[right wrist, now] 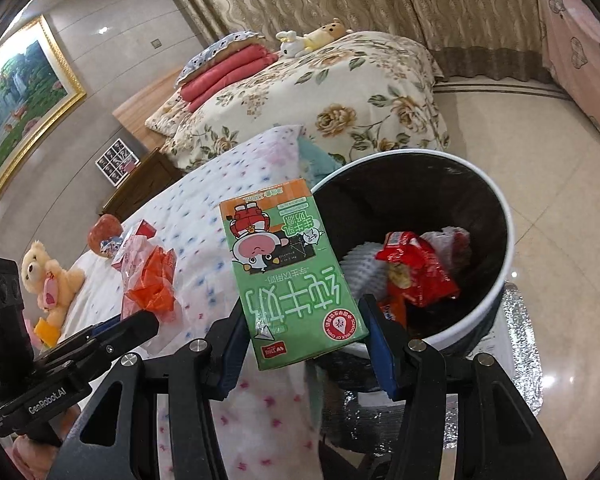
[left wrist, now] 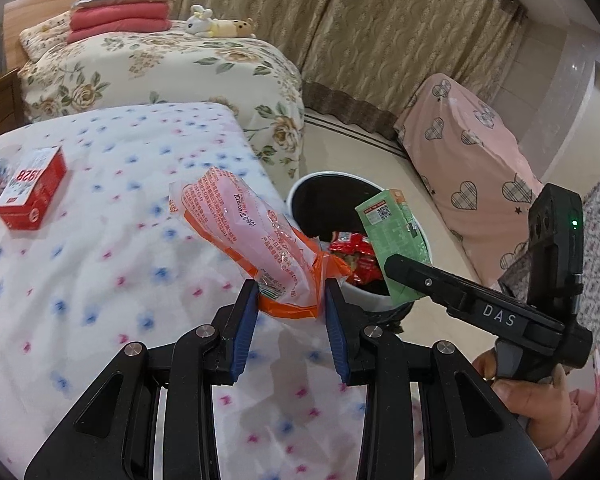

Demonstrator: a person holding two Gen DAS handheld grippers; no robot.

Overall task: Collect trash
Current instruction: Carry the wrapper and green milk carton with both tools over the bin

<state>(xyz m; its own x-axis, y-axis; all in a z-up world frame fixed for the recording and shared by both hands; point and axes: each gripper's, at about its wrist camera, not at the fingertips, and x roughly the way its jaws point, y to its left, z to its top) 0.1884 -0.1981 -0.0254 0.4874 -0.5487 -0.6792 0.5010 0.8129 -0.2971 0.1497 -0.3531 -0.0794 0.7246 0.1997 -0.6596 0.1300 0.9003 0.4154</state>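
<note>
My left gripper (left wrist: pixel 291 296) is shut on a pink and orange plastic wrapper (left wrist: pixel 244 236), held up over the bed's edge just left of the bin. The same wrapper (right wrist: pixel 148 276) shows at the left of the right wrist view. My right gripper (right wrist: pixel 306 320) is shut on a green milk carton (right wrist: pixel 292 272), which hangs beside the near rim of the white bin (right wrist: pixel 504 264). In the left wrist view the carton (left wrist: pixel 396 240) sits over the bin (left wrist: pixel 426 240). Red snack packets (right wrist: pixel 416 268) and white foam lie inside the bin.
A red box (left wrist: pixel 32 188) lies on the dotted white bedspread (left wrist: pixel 100 280). A teddy bear (right wrist: pixel 48 276) and small items sit further along the bed. A floral bed (left wrist: pixel 172 68) stands behind, a pink heart-patterned cover (left wrist: pixel 472 168) to the right, tiled floor around the bin.
</note>
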